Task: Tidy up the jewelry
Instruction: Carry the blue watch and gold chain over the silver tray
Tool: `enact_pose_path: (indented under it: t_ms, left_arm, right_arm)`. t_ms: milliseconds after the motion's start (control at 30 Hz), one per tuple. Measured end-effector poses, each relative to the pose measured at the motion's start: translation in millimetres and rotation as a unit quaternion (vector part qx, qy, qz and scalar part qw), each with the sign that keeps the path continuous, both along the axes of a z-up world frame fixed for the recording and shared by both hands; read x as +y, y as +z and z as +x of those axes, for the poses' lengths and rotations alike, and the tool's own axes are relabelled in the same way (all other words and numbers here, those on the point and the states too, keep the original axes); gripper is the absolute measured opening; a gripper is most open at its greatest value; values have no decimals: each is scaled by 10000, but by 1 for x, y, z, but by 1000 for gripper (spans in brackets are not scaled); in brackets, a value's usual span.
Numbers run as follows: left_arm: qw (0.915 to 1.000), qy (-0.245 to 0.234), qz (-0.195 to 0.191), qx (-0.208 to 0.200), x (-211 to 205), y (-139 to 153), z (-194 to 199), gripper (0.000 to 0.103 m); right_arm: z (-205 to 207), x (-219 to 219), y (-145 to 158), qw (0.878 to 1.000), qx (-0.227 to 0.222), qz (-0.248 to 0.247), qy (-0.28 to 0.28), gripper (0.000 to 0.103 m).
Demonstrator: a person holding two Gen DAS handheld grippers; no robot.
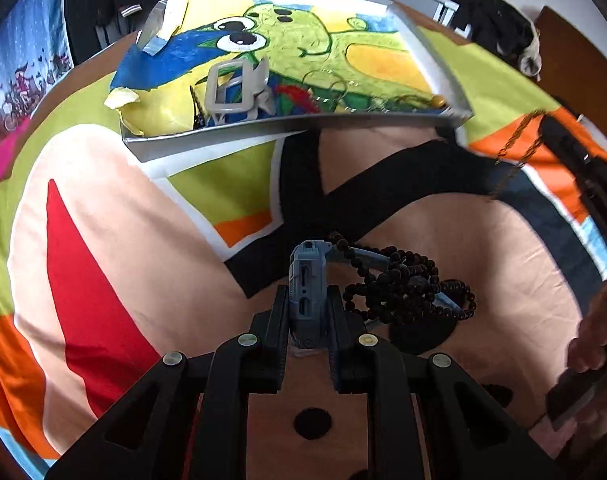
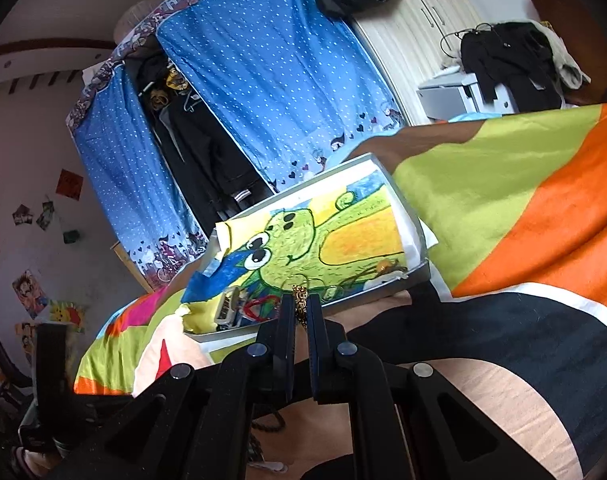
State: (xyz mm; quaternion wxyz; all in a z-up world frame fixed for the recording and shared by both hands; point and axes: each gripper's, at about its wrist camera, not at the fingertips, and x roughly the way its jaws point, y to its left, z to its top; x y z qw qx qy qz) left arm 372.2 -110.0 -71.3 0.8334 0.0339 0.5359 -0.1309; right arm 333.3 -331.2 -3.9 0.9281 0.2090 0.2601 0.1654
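My left gripper (image 1: 308,304) is shut on a blue hair clip (image 1: 307,280) low over the bedspread. A dark bead necklace (image 1: 403,284) lies heaped just right of it. My right gripper (image 2: 301,312) is shut on a gold chain (image 2: 300,300), held up in front of the box; the chain also shows hanging at the right of the left wrist view (image 1: 517,148). The shallow white box (image 1: 443,76) with a green cartoon lining lies ahead and holds a grey buckle (image 1: 231,88), a red piece (image 1: 299,98) and thin rings (image 1: 327,84).
A colourful bedspread (image 1: 103,220) covers the surface. A blue dotted curtain (image 2: 263,72) and hanging dark clothes (image 2: 207,152) stand behind the box. A chair with clothes (image 2: 511,64) is at the far right. The box (image 2: 417,236) has low walls.
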Motion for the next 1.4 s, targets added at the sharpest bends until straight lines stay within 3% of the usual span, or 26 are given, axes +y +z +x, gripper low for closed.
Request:
enact_pose_path:
  t_ms: [200,333,400,467,633,800,967,1033,1133,1233,1300,1400]
  left_arm:
    - [9985,-106,498,-218,0,-30,-6,14]
    - [9992,54,350,-202,10,-41,-12,19]
    - [9989,109,287,-352,16,-38,-19,46]
    - [9983,101,135,-565,20,-32,-26,50]
    - [9977,-222,7,-637,10,-26,-26,50]
    - [9965,-500,314,-595,-14,-41,-3,50]
    - [9966,-620,354,-412,-16,-51,15,49]
    - [9957,-692,483,-379,-17,-56,19,46]
    - [9936,-771,789,-237,-17,-67,27,32]
    - [9937,-790,777,-151,-16,-73,35,27]
    - [9937,-790,778,-183,-16,-72,38,16]
    - [9950,-717,676,-160,-10,-69,42,15]
  right_arm:
    - [6,8,-8,9998,116,-85,114,6]
    - [9,16,-14,9993,206,-209,236,6]
    - [11,19,-18,9989,267,-269,278,6]
    - [12,19,-21,9987,336,-270,288,6]
    - [13,18,-25,9985,398,-249,291,6]
    - [14,20,-27,9982,429,-288,302,6]
    - [19,18,-34,9978,527,-277,295,6]
    - [22,16,-37,9977,573,-249,270,6]
    - [26,13,-39,9977,603,-200,246,6]
    - [29,11,-40,9977,616,-179,223,6]
    - [31,10,-41,9976,637,-171,207,6]
    - [33,9,-44,9975,663,-169,194,6]
